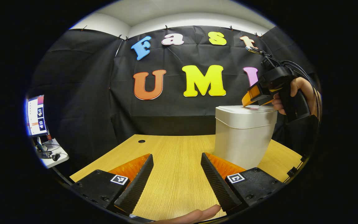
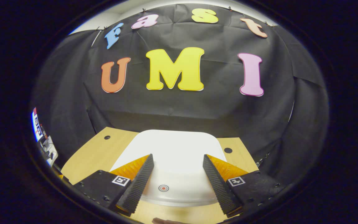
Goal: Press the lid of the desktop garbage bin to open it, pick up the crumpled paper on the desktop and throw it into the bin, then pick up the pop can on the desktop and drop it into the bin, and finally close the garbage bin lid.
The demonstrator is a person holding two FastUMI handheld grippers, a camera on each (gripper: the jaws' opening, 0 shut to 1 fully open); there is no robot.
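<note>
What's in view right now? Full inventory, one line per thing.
garbage bin: 1, white, on table's right part, lid shut
target sticker: 1, red ring, on lid's near edge
table: 1, light wood, bin stands on it
cable holes: at least 2, dark, in the tabletop
monitor: 1, lit, far left on a side desk
right gripper: 1, open, tips at the lid
left gripper: 1, open, above bare table
hand: 1, holding right gripper
</note>
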